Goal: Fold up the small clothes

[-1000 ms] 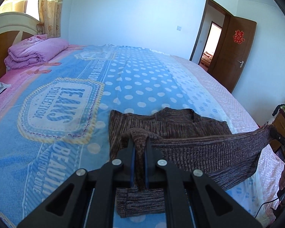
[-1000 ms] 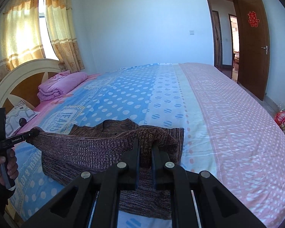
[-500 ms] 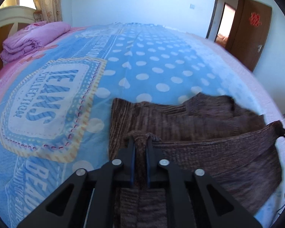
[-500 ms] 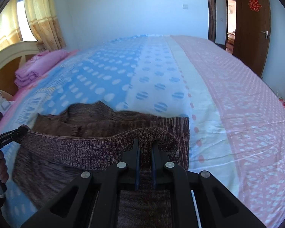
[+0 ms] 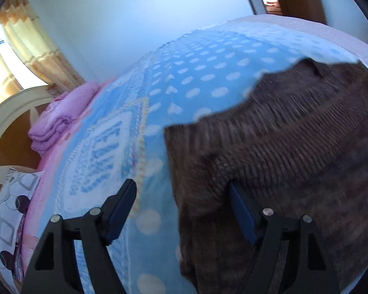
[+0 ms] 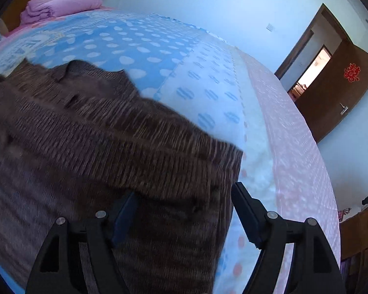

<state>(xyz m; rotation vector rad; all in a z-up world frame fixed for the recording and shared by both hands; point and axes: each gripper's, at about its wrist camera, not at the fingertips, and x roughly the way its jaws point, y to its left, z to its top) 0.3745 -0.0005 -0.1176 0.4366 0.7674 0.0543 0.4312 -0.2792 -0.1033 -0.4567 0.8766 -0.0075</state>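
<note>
A brown knitted sweater (image 5: pixel 289 147) lies folded over on the blue dotted bedspread (image 5: pixel 184 78). My left gripper (image 5: pixel 181 191) is open over the sweater's left edge; its right finger is partly under a fold of knit. In the right wrist view the sweater (image 6: pixel 98 142) fills the lower left. My right gripper (image 6: pixel 184 196) is open over the sweater's right edge, its jaws wide apart on either side of the folded hem. Both views are tilted and blurred.
A folded pink quilt (image 5: pixel 61 117) and a patterned pillow (image 5: pixel 9 210) lie by the headboard (image 5: pixel 9 112). A curtain (image 5: pixel 36 46) hangs at the window. The pink side of the bed (image 6: pixel 294 142) runs toward a brown door (image 6: pixel 336 85).
Both grippers have opened and let go of the sweater's hem, which now lies folded over on the garment. Both cameras have dropped lower and tilted.
</note>
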